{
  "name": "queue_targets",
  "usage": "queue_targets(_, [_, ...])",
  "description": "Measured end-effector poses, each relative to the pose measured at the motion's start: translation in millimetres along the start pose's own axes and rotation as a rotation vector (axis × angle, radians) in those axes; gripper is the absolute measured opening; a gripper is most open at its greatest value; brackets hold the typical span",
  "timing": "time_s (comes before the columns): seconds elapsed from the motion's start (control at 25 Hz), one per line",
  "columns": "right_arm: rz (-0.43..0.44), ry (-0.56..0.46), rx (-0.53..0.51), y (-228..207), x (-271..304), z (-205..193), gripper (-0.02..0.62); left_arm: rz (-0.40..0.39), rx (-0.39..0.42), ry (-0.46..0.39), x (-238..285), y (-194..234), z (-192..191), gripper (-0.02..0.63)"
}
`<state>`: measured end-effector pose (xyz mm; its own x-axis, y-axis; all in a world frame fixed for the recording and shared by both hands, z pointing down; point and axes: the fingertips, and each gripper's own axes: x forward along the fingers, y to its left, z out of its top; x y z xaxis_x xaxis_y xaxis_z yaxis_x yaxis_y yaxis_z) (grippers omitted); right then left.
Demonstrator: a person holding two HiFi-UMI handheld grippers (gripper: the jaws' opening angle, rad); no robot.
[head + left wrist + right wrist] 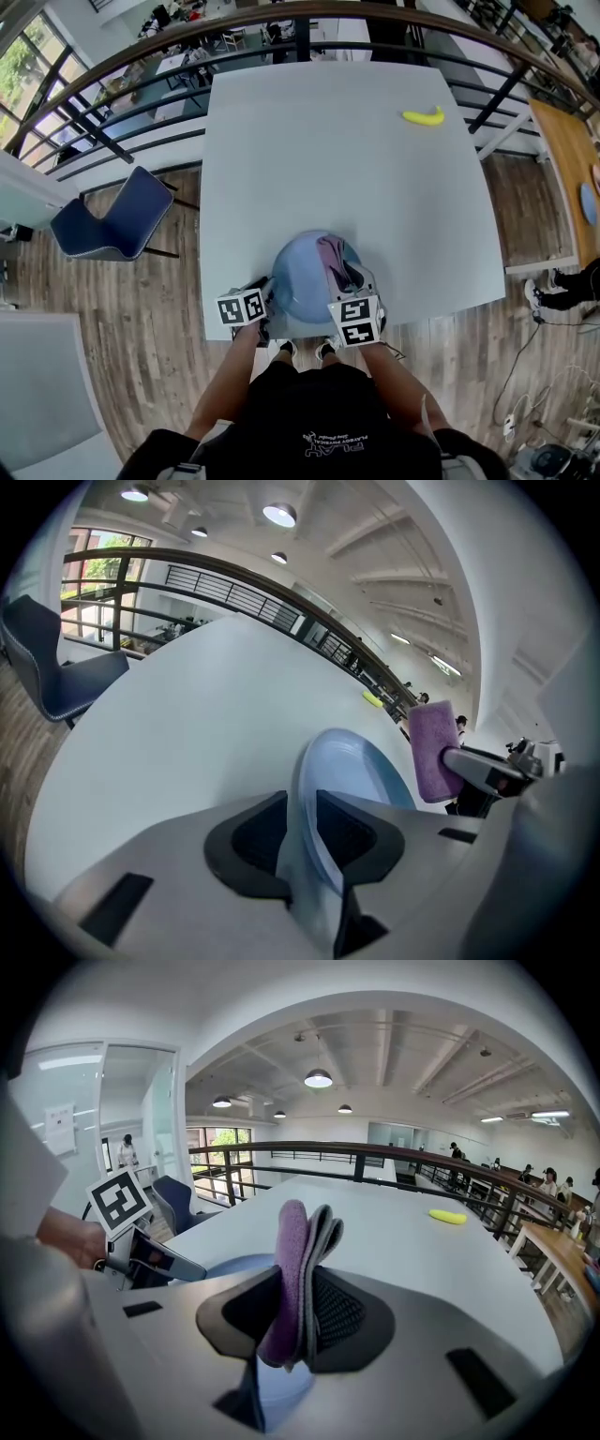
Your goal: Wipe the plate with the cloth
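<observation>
Tightly clamped: smooth round blue plate [298,281], fuzzy folded purple cloth [289,1260]

Left tool [269,289] at lower centre clamping plate [295,281] rim, right tool [352,278] beside it pinching cloth [330,255], forearms angling inward

Table [347,187] ahead of me was open almost everywhere: only a banana [424,116] near the far right corner. The tight spot was the near edge. The plate [298,277] sat clamped in my left gripper [302,808] and the cloth [331,255] clamped in my right gripper [300,1283], with the two tools close together. A chair [117,220] stood off the table's left side. A railing [122,103] closed off the far edge.
</observation>
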<state>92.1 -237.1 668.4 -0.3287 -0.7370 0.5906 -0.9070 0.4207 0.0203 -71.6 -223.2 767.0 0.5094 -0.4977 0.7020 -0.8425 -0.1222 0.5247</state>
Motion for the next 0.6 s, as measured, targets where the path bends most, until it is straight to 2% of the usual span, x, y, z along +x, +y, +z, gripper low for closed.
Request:
queue_targets(0.2, [0.008,-0.028,-0.020,4.8,-4.6,13.2,0.104,0.008,0.071,-0.067,-25.2,-9.9,26.9,0.110])
queue_targets(0.6, [0.006,-0.148,-0.094,12.0,-25.8,89.4,0.104,0.018,0.204,-0.342,-99.5,-44.5,130.1,0.014])
